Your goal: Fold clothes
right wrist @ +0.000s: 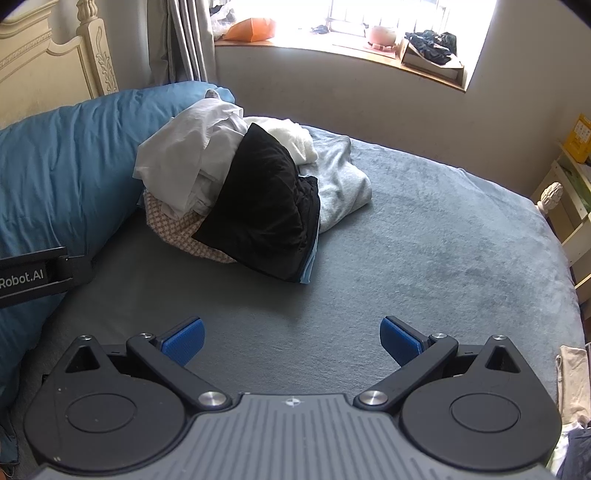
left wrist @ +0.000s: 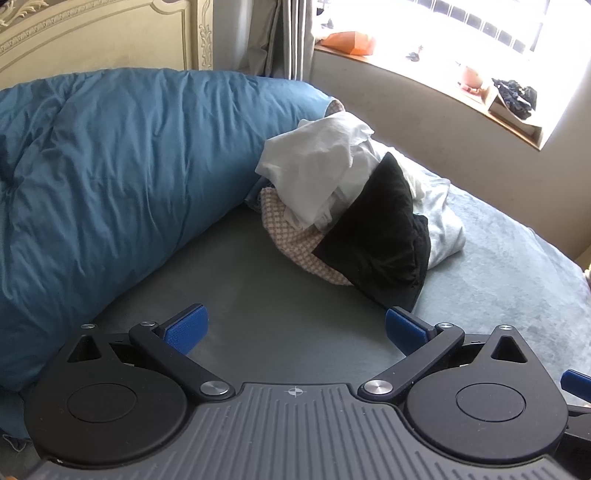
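A heap of clothes lies on the grey bed sheet [right wrist: 424,240] against the rolled blue duvet [left wrist: 110,177]. On top is a white garment [left wrist: 314,166] [right wrist: 184,151], in front a black one [left wrist: 380,229] [right wrist: 266,206], underneath a pink-and-white checked piece [left wrist: 291,240] [right wrist: 173,229], and to the right a pale grey one [left wrist: 443,229] [right wrist: 343,184]. My left gripper [left wrist: 295,328] hovers open above the bare sheet, short of the heap. My right gripper [right wrist: 291,339] is open too, over the sheet in front of the black garment. Neither holds anything.
A cream headboard [left wrist: 92,33] stands behind the duvet. A window sill [right wrist: 332,44] with an orange bag and small items runs along the far wall. Shelving [right wrist: 572,206] and a bedpost stand at the bed's right edge. The left gripper's body [right wrist: 33,277] shows at the right view's left edge.
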